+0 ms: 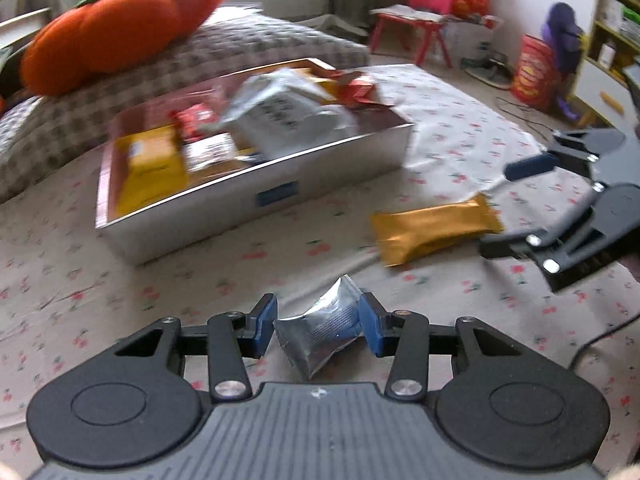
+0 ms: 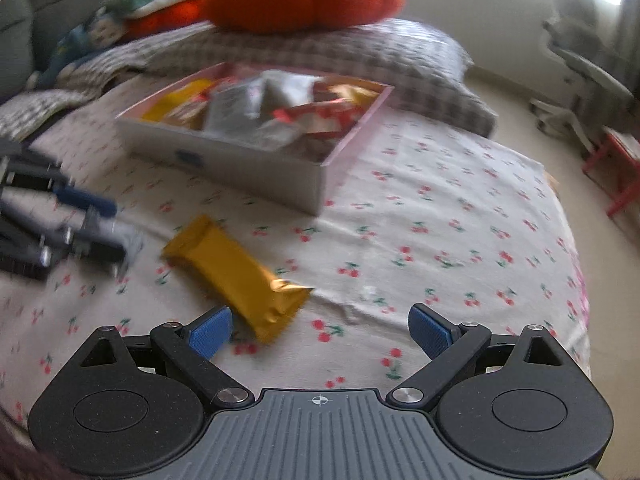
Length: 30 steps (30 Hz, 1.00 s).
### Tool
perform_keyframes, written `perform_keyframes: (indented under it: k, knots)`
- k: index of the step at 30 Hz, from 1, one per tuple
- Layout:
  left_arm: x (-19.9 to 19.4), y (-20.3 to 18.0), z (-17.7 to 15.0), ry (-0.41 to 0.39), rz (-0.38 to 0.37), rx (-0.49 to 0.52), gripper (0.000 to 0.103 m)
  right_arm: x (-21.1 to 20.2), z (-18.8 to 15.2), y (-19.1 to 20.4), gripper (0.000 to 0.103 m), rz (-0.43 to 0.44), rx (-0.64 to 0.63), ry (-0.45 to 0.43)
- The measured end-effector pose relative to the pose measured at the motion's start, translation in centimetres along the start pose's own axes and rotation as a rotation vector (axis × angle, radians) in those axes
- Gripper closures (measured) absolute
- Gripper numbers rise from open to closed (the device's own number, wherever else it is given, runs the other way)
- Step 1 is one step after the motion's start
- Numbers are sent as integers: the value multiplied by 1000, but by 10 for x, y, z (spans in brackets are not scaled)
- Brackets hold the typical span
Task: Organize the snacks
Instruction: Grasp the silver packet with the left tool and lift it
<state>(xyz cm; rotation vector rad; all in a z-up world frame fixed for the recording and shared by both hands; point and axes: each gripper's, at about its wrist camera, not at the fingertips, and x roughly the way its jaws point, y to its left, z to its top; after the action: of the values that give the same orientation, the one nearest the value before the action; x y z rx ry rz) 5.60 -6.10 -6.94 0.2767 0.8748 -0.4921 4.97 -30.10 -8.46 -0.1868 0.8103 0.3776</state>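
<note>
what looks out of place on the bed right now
One gold snack bar lies loose on the cherry-print sheet, outside the snack box, just ahead of the open right gripper. The left gripper pinches a small silver packet, crumpling it. The box's contents look heaped, not tidy.

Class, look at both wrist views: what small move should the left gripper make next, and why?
Probably carry the silver snack packet over to the white box and drop it in. The left gripper is already shut on the packet, and the box ahead holds the other snacks.
</note>
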Motion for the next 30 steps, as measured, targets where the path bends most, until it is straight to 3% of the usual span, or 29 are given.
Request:
perform_keyframes:
  k: [6,9,11,15,30]
  knots:
    - [-6,29,-9,-1,87,-32,60,6,2,20,6,29,-65,-12]
    - [-9,42,-16,-21,43,-32,55,12,7,24,4,32,-42,-16]
    - [-10,49,-20,-16,4,-15,43,18,11,25,3,34,-28,-17]
    - [-5,56,-28,-16,-69,66,34,26,20,29,3,37,0,-13]
    - [0,72,-27,-38,-100,80,27,30,29,37,3,17,75,35]
